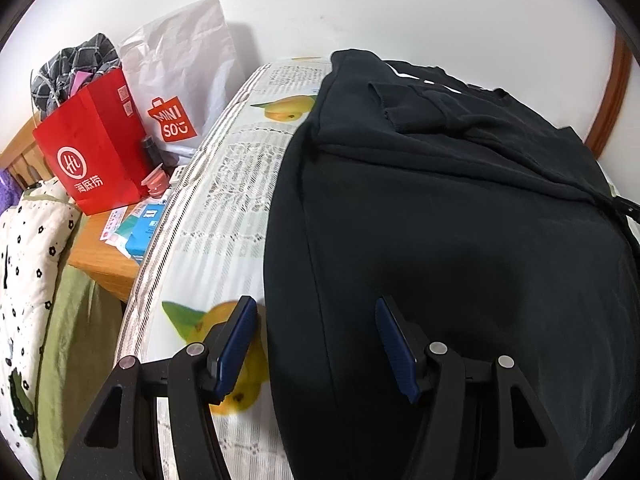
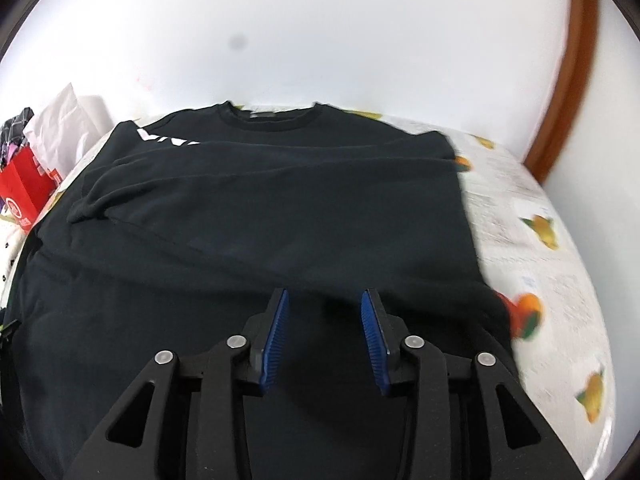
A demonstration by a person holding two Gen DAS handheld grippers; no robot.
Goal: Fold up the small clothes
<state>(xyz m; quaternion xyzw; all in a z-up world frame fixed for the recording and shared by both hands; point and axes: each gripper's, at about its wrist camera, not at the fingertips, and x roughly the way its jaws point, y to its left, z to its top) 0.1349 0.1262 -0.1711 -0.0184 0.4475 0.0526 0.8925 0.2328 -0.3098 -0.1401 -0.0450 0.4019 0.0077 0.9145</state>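
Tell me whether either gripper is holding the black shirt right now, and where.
Nothing is held. The left gripper and right gripper both stand open above the black shirt, with no cloth between their pads.

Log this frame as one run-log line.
stage: mid-fold | black T-shirt: flat on table, sleeve folded in | left gripper: open, empty | right gripper: open, empty
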